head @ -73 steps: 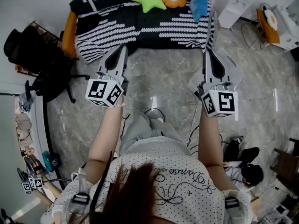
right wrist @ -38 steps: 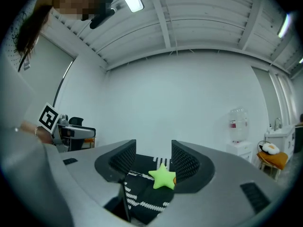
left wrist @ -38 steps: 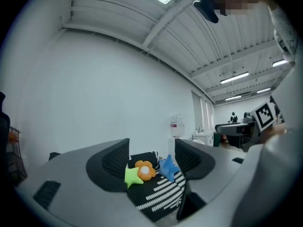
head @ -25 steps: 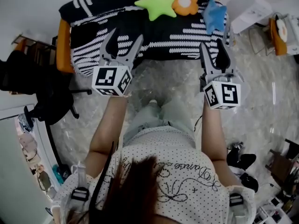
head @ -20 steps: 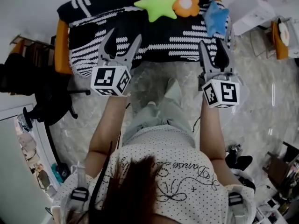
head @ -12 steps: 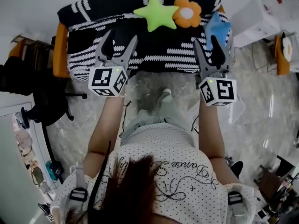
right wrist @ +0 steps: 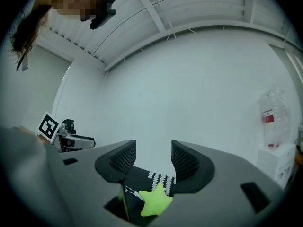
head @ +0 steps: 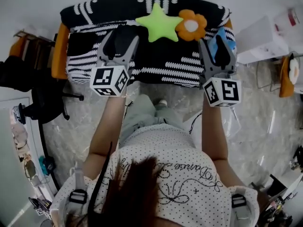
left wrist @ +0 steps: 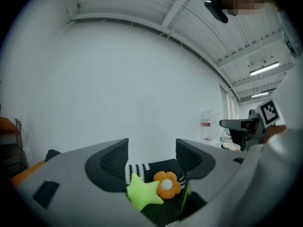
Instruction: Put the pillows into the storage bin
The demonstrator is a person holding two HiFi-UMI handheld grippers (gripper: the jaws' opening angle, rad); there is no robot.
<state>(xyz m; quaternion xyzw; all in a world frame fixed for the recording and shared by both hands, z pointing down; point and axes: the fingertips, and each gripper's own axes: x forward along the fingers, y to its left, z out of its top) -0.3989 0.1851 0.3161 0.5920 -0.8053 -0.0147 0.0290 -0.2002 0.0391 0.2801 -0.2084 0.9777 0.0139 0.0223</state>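
Three pillows lie on a sofa (head: 156,60) covered in a black-and-white striped blanket: a green star pillow (head: 161,25), an orange flower pillow (head: 191,24) and a blue pillow (head: 229,38), which is partly hidden behind my right gripper. My left gripper (head: 119,38) hovers over the sofa's left half, open and holding nothing. My right gripper (head: 216,45) hangs open over the sofa's right end, just short of the blue pillow. In the left gripper view the star (left wrist: 142,194) and flower (left wrist: 166,184) show between the open jaws; in the right gripper view only the star (right wrist: 154,200) does.
A white box (head: 263,40) stands right of the sofa, with a bottle (right wrist: 271,118) above it in the right gripper view. A black office chair (head: 45,97) sits at the left. An orange seat (head: 288,71) is at the far right. Pale marble floor (head: 165,91) lies in front of the sofa.
The person has walked toward the sofa. Both grippers moved forward together and now reach over the sofa instead of the floor in front. Both stay open.
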